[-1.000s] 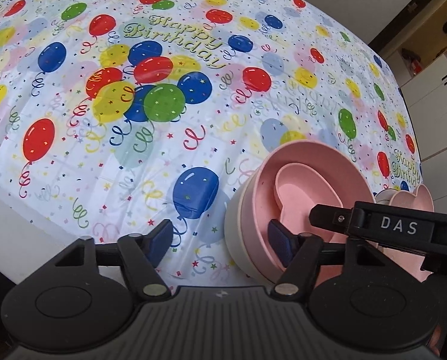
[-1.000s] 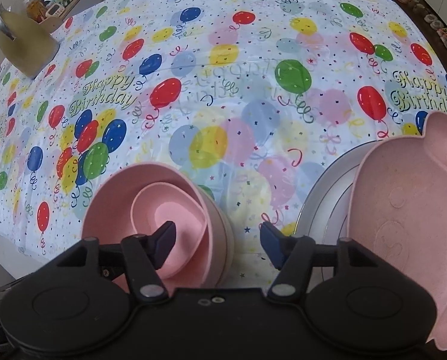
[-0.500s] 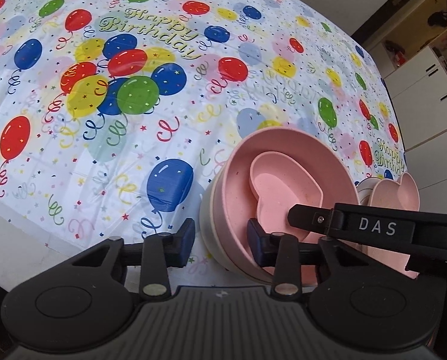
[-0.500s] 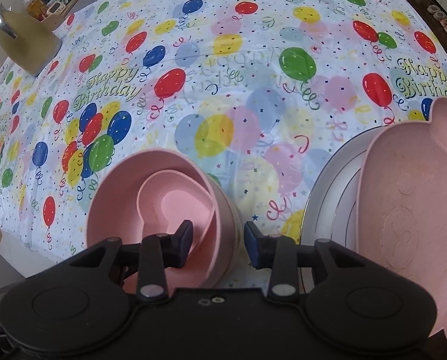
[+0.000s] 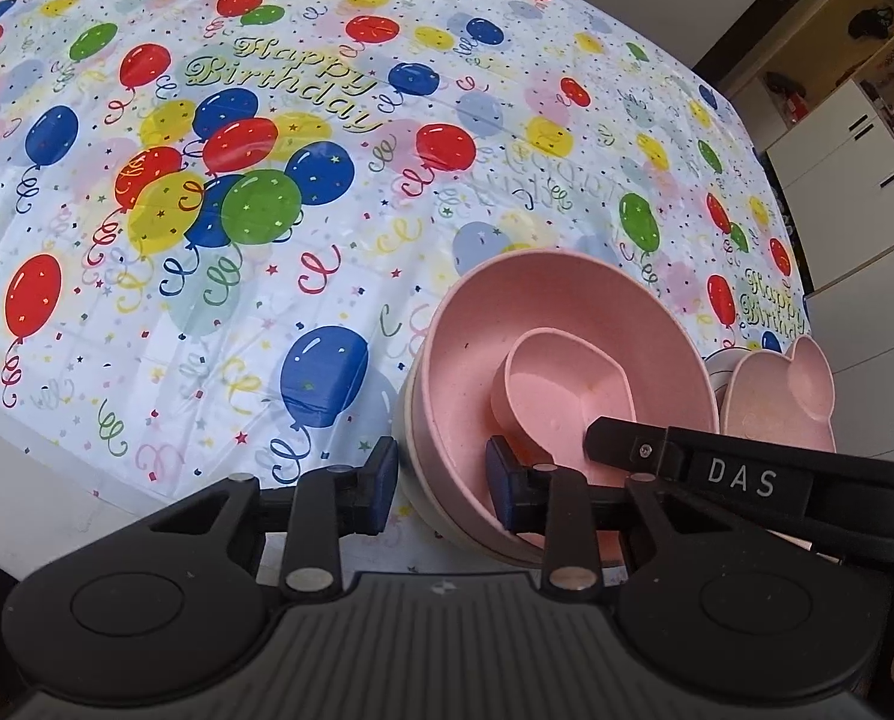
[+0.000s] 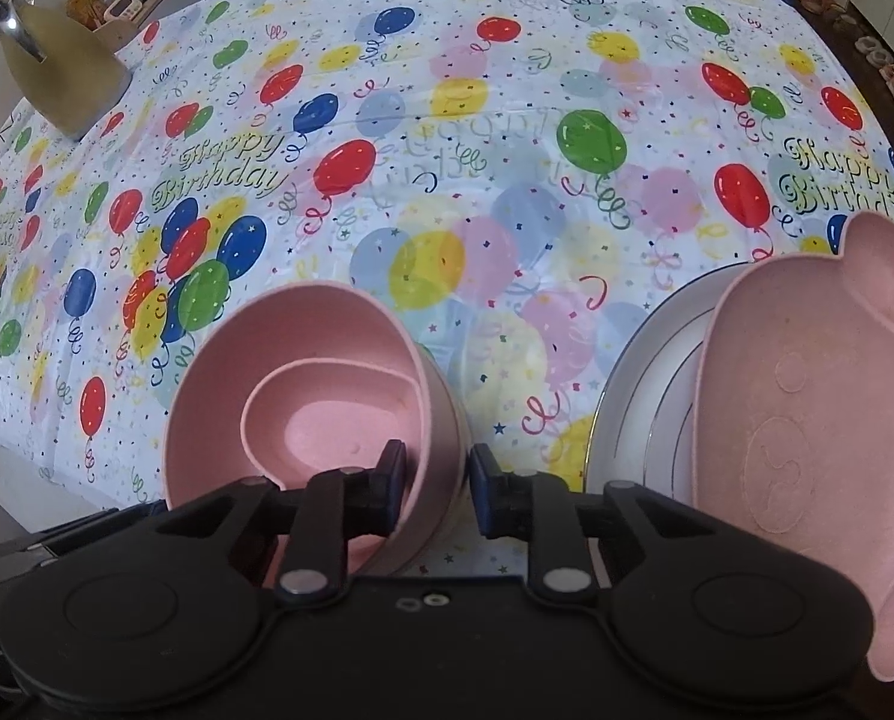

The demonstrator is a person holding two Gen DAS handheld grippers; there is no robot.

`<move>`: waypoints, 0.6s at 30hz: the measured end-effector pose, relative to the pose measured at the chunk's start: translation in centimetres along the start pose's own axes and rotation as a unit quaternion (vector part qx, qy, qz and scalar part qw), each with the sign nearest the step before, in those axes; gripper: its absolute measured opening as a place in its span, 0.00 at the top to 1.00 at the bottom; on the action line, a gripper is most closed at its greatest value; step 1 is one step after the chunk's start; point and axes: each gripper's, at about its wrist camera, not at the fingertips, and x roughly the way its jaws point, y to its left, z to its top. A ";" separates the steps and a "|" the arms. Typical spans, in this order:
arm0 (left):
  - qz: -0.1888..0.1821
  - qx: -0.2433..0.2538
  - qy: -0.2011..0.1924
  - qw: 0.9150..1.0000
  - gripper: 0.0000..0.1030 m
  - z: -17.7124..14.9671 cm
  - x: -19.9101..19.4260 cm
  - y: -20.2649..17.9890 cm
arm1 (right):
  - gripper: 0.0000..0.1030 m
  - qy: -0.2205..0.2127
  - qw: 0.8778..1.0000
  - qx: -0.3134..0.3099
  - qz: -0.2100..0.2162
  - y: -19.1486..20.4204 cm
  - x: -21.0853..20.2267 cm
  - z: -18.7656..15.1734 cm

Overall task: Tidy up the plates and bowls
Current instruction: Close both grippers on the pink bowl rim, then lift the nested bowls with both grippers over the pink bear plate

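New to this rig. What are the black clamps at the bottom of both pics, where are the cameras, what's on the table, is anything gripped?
No robot here: a person holds a two-finger gripper in each hand, each carrying a fisheye camera looking along its fingers.

In the left wrist view, the left gripper straddles the near wall of the large round pink bowl, which holds a small heart-shaped pink dish. In the right wrist view, the right gripper straddles the same bowl's opposite wall. Neither visibly pinches yet.

On the balloon-print birthday tablecloth a pink bear-shaped plate rests on a white round plate. A yellowish jug stands far back.
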 end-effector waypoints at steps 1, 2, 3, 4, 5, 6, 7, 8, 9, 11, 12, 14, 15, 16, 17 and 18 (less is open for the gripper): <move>0.000 0.001 -0.001 1.000 0.70 0.0 -0.2 -0.2 | 0.80 -0.003 1.000 -0.001 0.000 -0.1 -0.2 0.0; 0.000 0.003 -0.002 1.000 0.70 0.0 -0.3 -0.5 | 0.80 -0.005 1.000 -0.002 0.000 -0.2 -0.4 0.0; 0.000 0.004 -0.004 1.000 0.70 -0.1 -0.5 -0.8 | 0.80 -0.007 1.000 -0.004 0.001 -0.3 -0.6 0.0; 0.001 0.005 -0.005 1.000 0.70 -0.1 -0.8 -1.1 | 0.80 -0.010 1.000 -0.005 0.002 -0.4 -0.9 0.0; 0.001 0.006 -0.005 1.000 0.70 -0.1 -1.0 -1.3 | 0.80 -0.012 1.000 -0.004 0.003 -0.6 -1.2 0.1; 0.002 0.009 -0.007 1.000 0.70 -0.1 -1.2 -1.7 | 0.80 -0.013 1.000 -0.004 0.005 -0.8 -1.5 0.1; 0.002 0.013 -0.008 1.000 0.70 0.0 -1.4 -2.2 | 0.80 -0.014 1.000 -0.004 0.007 -1.0 -1.8 0.1; 0.002 0.015 -0.007 1.000 0.70 0.0 -1.6 -2.6 | 0.80 -0.016 1.000 -0.003 0.008 -1.2 -2.1 0.1; 0.002 0.016 -0.006 1.000 0.70 0.0 -1.8 -3.0 | 0.80 -0.018 1.000 -0.002 0.008 -1.4 -2.5 0.1; 0.000 0.021 -0.007 1.000 0.70 0.1 -2.2 -3.9 | 0.80 -0.020 1.000 0.003 0.009 -2.0 -3.3 0.2; -0.001 0.022 -0.008 1.000 0.70 0.1 -2.4 -4.3 | 0.80 -0.023 1.000 0.004 0.008 -2.3 -3.7 0.2; -0.003 0.026 -0.010 1.000 0.70 0.1 -2.7 -5.2 | 0.80 -0.028 1.000 0.005 0.009 -2.9 -4.5 0.3; -0.004 0.029 -0.012 0.999 0.70 0.1 -2.9 -5.8 | 0.80 -0.029 1.000 0.006 0.009 -3.2 -4.9 0.4; -0.005 0.031 -0.013 0.999 0.70 0.1 -3.0 -6.2 | 0.80 -0.030 0.999 0.006 0.009 -3.6 -5.2 0.4; -0.005 0.035 -0.013 0.999 0.70 0.1 -3.1 -6.8 | 0.80 -0.032 0.999 0.008 0.010 -4.0 -5.5 0.5; -0.005 0.038 -0.014 0.999 0.70 0.0 -3.2 -7.2 | 0.80 -0.034 0.999 0.010 0.011 -4.4 -5.9 0.5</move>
